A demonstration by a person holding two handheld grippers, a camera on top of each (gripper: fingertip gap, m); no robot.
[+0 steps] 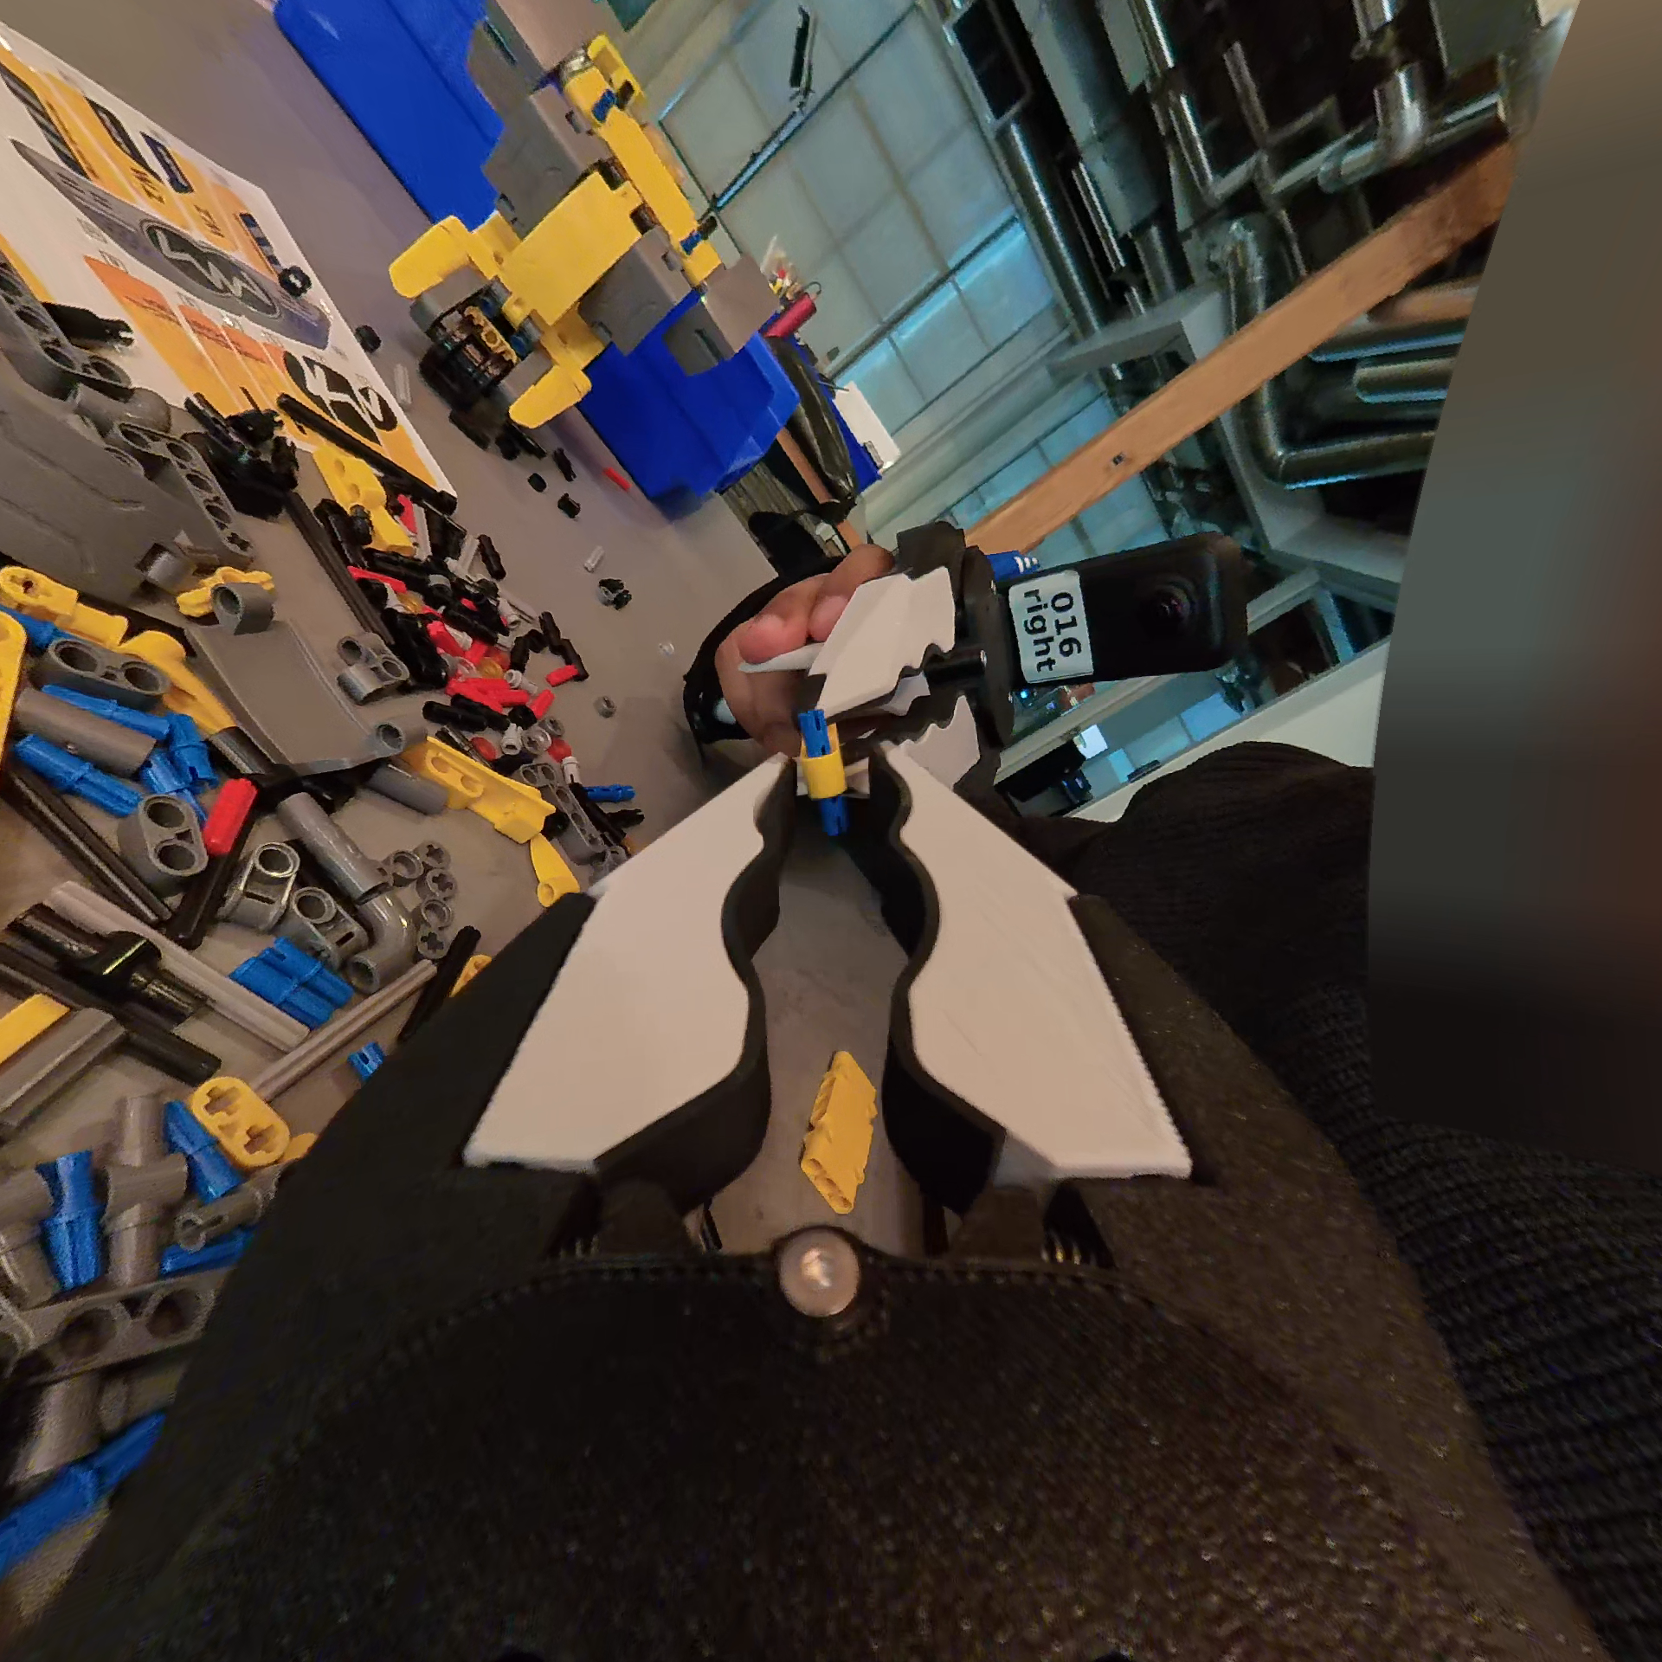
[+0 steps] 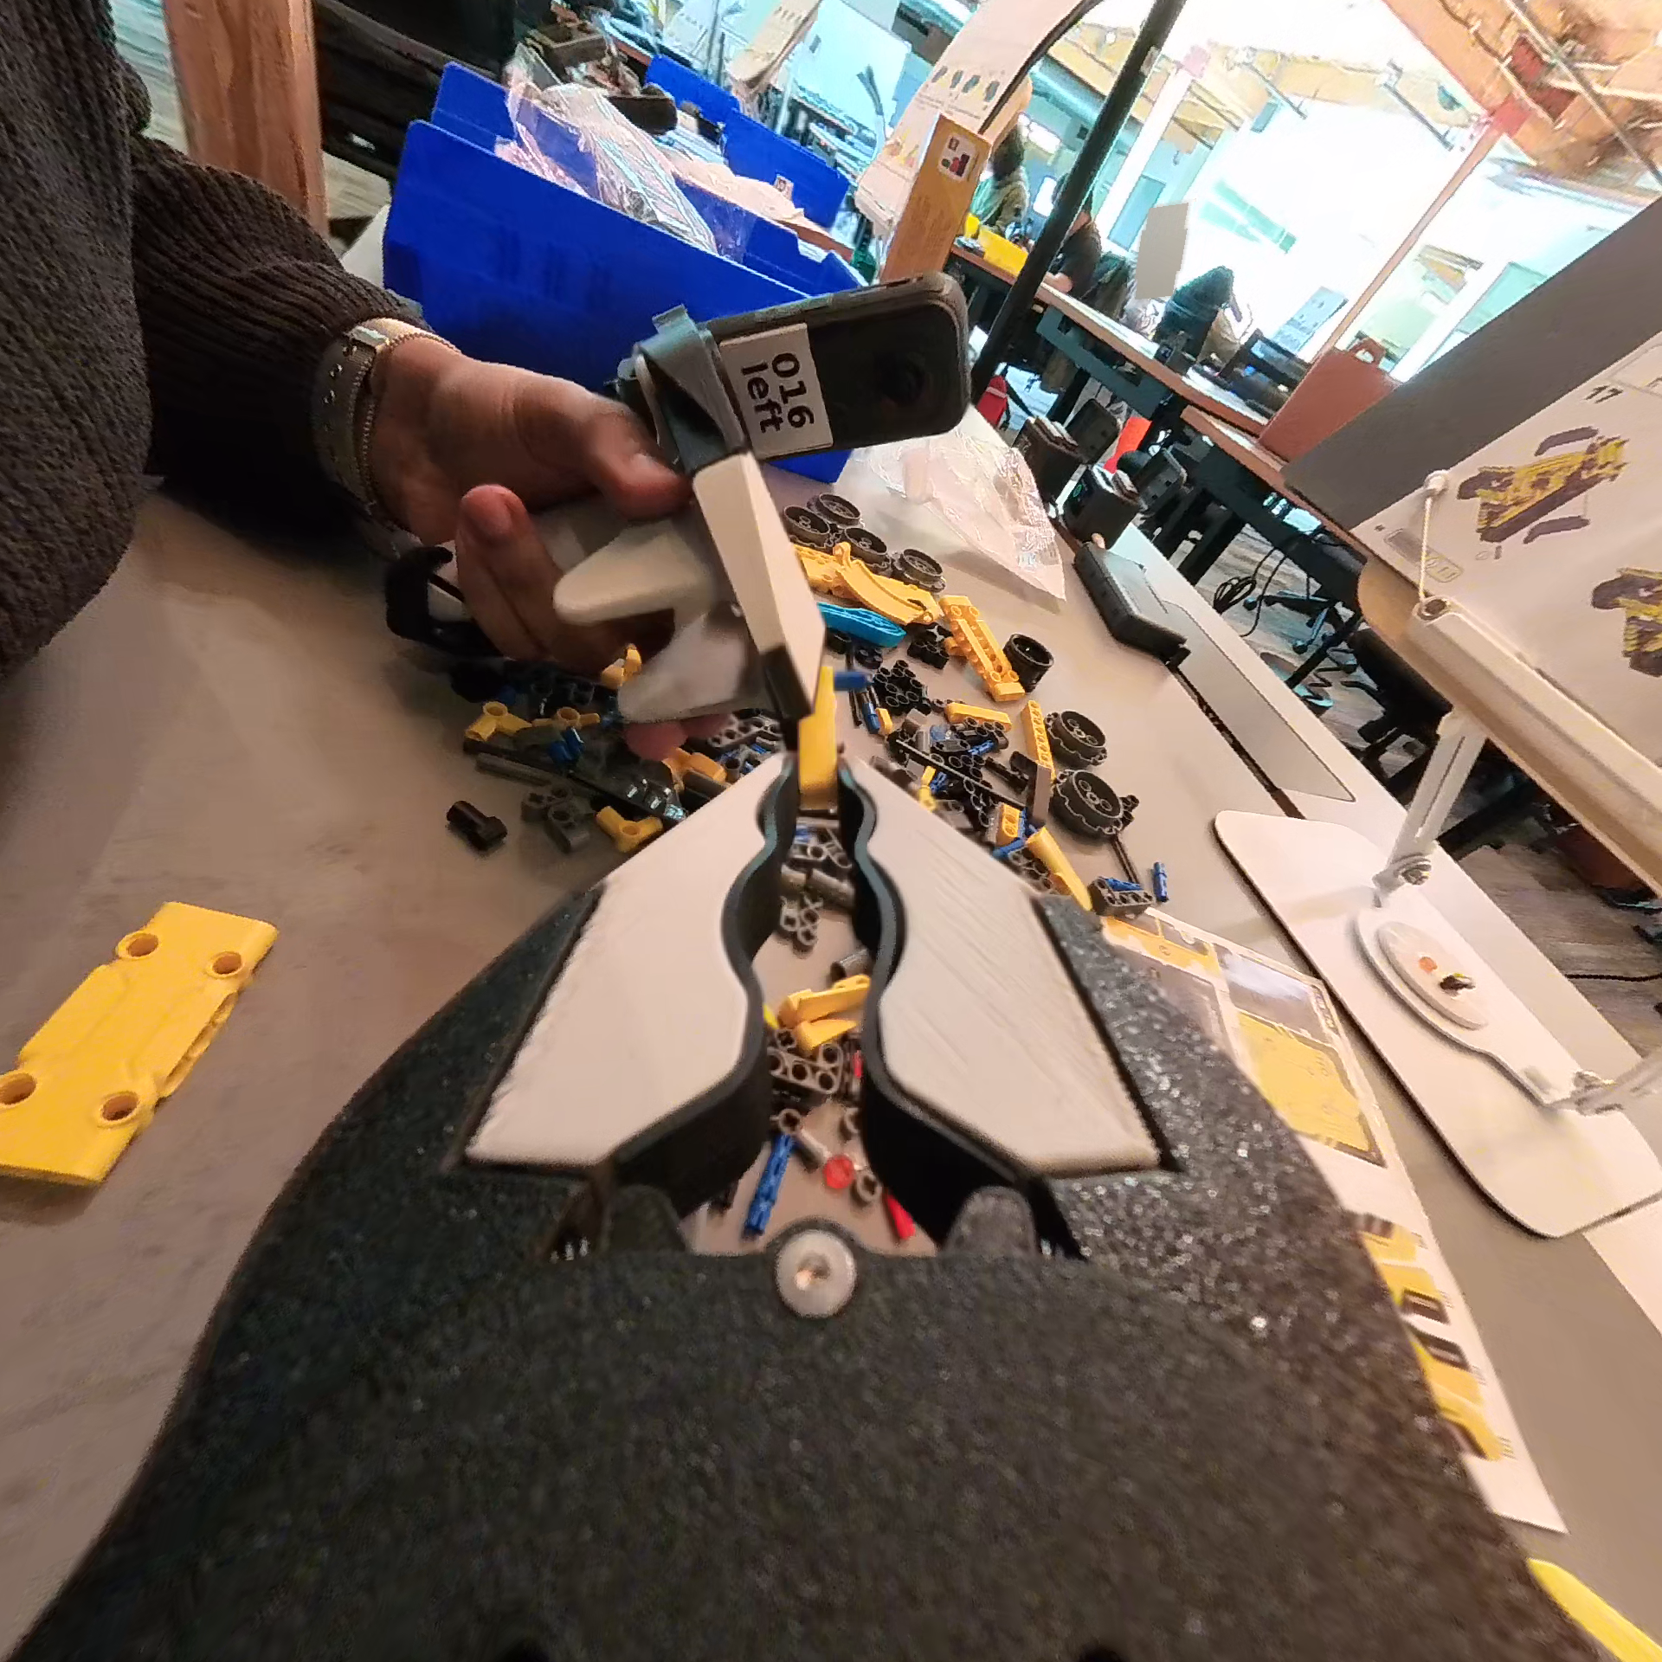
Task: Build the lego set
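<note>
The grey counter (image 2: 270,719) is seen beneath and beyond both sets of fingers. A partly built yellow-and-grey model (image 1: 576,243) is found far ahead and to the left of the left gripper (image 1: 823,778), against blue bins (image 1: 683,405). An open instruction booklet (image 2: 1547,558) is held on a white stand (image 2: 1439,989) to the right of the right gripper (image 2: 814,782). A sticker sheet (image 1: 180,234) is laid flat well ahead of the left fingers, on their left side. A flat yellow panel (image 2: 126,1034) is placed to the left of the right fingers, apart from them. Loose pieces (image 2: 944,719) in black, grey, blue, red and yellow are scattered just beyond the right fingertips; a second pile (image 1: 270,764) is spread to the left of the left fingers.

The two grippers are brought tip to tip above the counter. The left fingers are closed narrowly on a small yellow connector (image 1: 820,764) through which a blue pin (image 1: 814,724) is passed. In the right wrist view, a yellow piece is gripped between the nearly closed right fingers. Whether both grippers clamp one shared part cannot be told.
</note>
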